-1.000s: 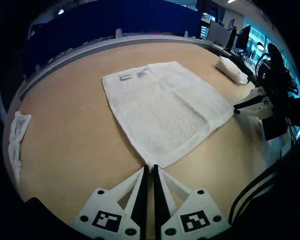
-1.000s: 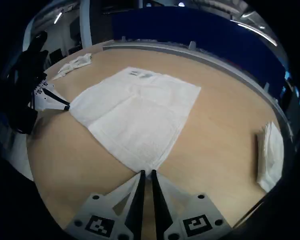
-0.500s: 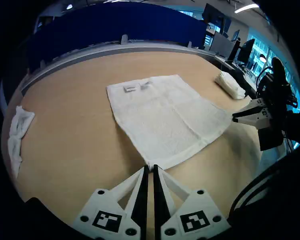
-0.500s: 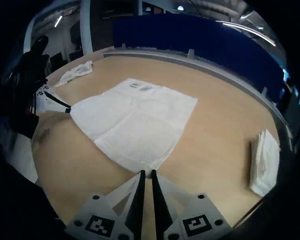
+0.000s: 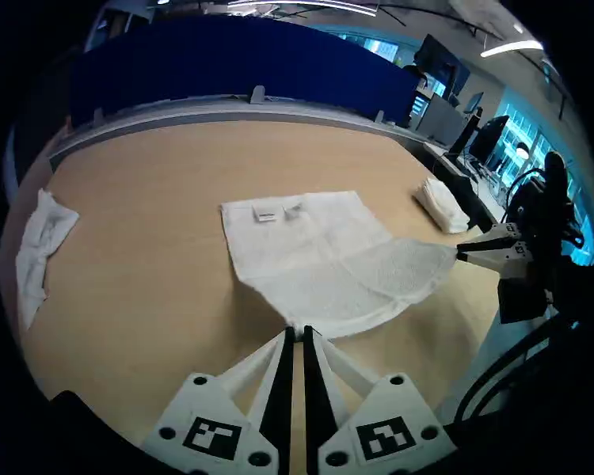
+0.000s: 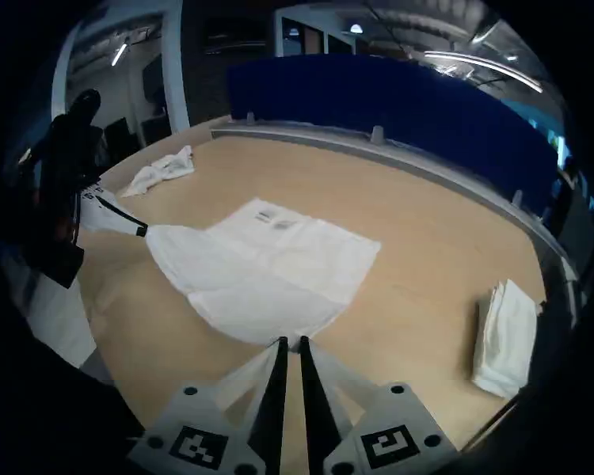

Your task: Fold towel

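Observation:
A white towel [image 5: 329, 253] lies on the wooden table [image 5: 154, 198], its far half flat with the labels [image 5: 277, 212] facing up. The near half hangs lifted in a sagging curve between two corners. My left gripper [image 5: 295, 331] is shut on one near corner. Off to the right in the left gripper view, my right gripper [image 5: 459, 252] holds the other corner. In the right gripper view the towel [image 6: 273, 265] rises toward my right gripper [image 6: 289, 342], shut on its corner, while my left gripper [image 6: 142, 231] pinches the raised corner at the left.
A folded towel stack [image 5: 442, 204] [image 6: 501, 336] sits by the table's edge. A crumpled white cloth [image 5: 39, 241] [image 6: 161, 168] lies on the opposite side. A blue partition [image 5: 234, 63] [image 6: 392, 95] lines the far edge. Monitors [image 5: 483, 138] stand beyond the stack.
Both grippers have risen with their corners. The towel's near half has come off the table and now hangs curved, while the far half stays flat.

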### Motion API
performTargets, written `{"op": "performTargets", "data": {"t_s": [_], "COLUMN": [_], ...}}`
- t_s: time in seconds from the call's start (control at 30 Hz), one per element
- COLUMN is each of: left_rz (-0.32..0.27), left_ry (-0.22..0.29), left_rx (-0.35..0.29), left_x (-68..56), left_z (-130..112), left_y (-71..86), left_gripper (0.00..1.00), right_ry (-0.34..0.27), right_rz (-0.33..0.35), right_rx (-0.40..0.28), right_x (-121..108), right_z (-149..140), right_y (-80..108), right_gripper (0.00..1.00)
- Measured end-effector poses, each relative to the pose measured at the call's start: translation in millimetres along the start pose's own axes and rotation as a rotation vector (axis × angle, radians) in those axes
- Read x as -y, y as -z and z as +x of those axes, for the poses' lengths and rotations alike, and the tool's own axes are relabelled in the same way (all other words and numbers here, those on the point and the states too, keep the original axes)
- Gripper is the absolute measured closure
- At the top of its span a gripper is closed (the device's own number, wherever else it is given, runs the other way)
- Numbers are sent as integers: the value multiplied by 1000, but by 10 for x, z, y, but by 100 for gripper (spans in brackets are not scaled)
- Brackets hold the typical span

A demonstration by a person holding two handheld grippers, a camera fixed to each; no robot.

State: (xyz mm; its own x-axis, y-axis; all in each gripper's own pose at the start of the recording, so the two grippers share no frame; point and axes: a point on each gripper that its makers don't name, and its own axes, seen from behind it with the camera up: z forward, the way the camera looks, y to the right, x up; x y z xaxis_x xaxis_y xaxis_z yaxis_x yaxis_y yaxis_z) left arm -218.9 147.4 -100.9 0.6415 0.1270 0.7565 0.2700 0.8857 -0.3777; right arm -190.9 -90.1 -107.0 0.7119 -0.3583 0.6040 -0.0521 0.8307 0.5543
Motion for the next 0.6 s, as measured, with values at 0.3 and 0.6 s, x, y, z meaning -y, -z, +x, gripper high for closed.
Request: {"op": "performTargets", "data": {"t_s": [0.3, 0.6], "left_rz": [-37, -29], "left_ry": [77, 108], "left_rx": [-32, -34], "left_x": [-192, -144], "left_z": [122, 146], "left_y": [218, 147], "left_gripper": [92, 92], "right_ry": [-23, -35], "right_rz": [9, 7], "right_rx": [-11, -14], "right_x": [98, 23], "right_z": [51, 92], "right_y": [205, 120], "right_gripper": [89, 89]}}
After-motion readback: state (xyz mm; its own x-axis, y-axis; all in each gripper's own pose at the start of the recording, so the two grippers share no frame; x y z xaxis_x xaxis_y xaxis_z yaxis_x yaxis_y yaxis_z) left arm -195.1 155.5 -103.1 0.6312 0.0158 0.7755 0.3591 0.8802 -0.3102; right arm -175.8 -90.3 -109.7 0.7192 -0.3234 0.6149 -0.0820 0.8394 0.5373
